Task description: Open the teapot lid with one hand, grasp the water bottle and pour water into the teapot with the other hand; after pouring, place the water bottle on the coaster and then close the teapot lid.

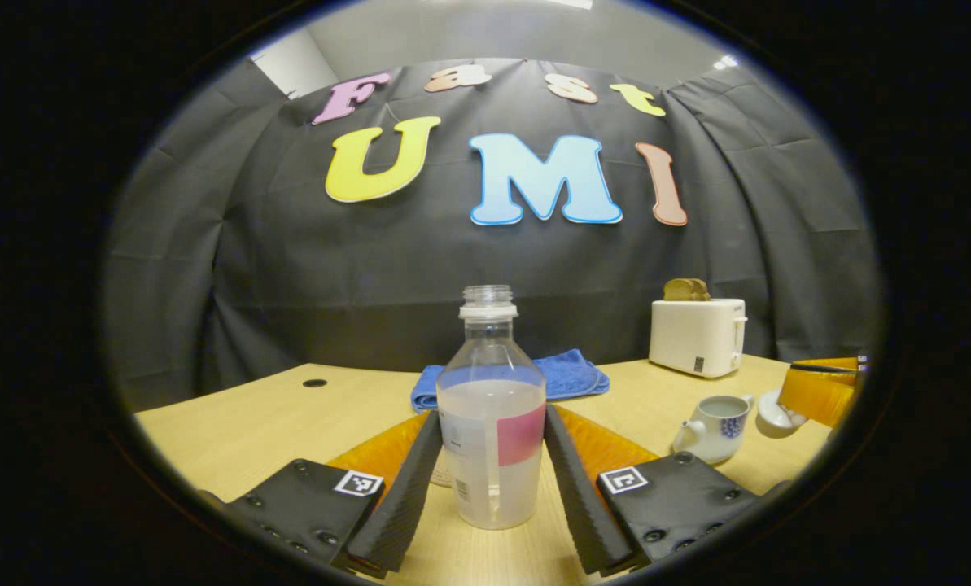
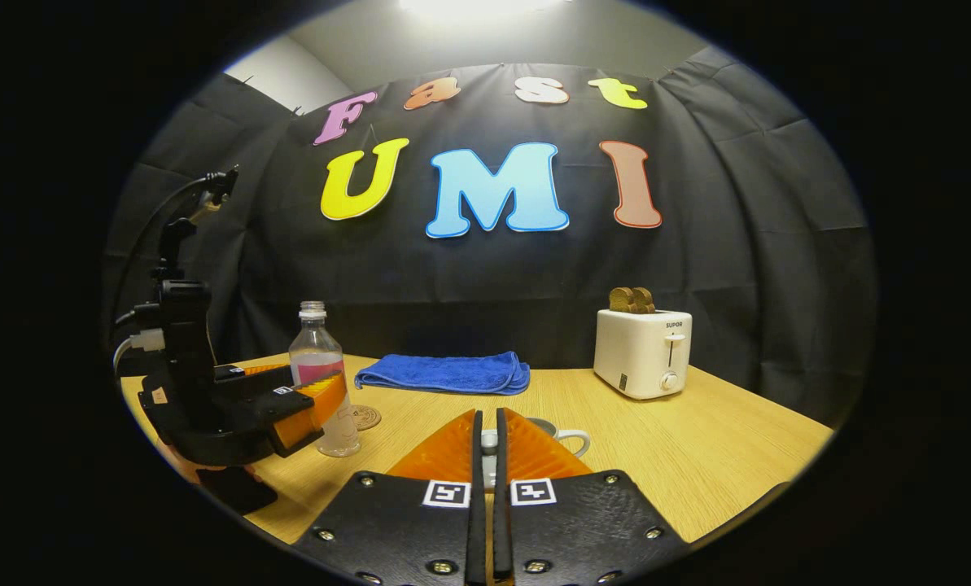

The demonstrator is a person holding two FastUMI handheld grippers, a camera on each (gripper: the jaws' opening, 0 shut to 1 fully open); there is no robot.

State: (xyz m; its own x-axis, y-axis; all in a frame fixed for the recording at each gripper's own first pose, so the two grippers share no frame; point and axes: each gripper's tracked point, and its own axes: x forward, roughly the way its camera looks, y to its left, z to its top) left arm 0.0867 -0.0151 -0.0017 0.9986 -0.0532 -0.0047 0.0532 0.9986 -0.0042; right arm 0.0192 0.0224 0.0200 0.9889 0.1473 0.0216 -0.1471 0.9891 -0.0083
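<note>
In the left gripper view, my left gripper stands spread around the upright bottle, fingers just beside its sides, with the open teapot off to the right. In the right gripper view, my right gripper is pinched on the lid near the teapot, while the bottle stands far left beside the coaster.
</note>
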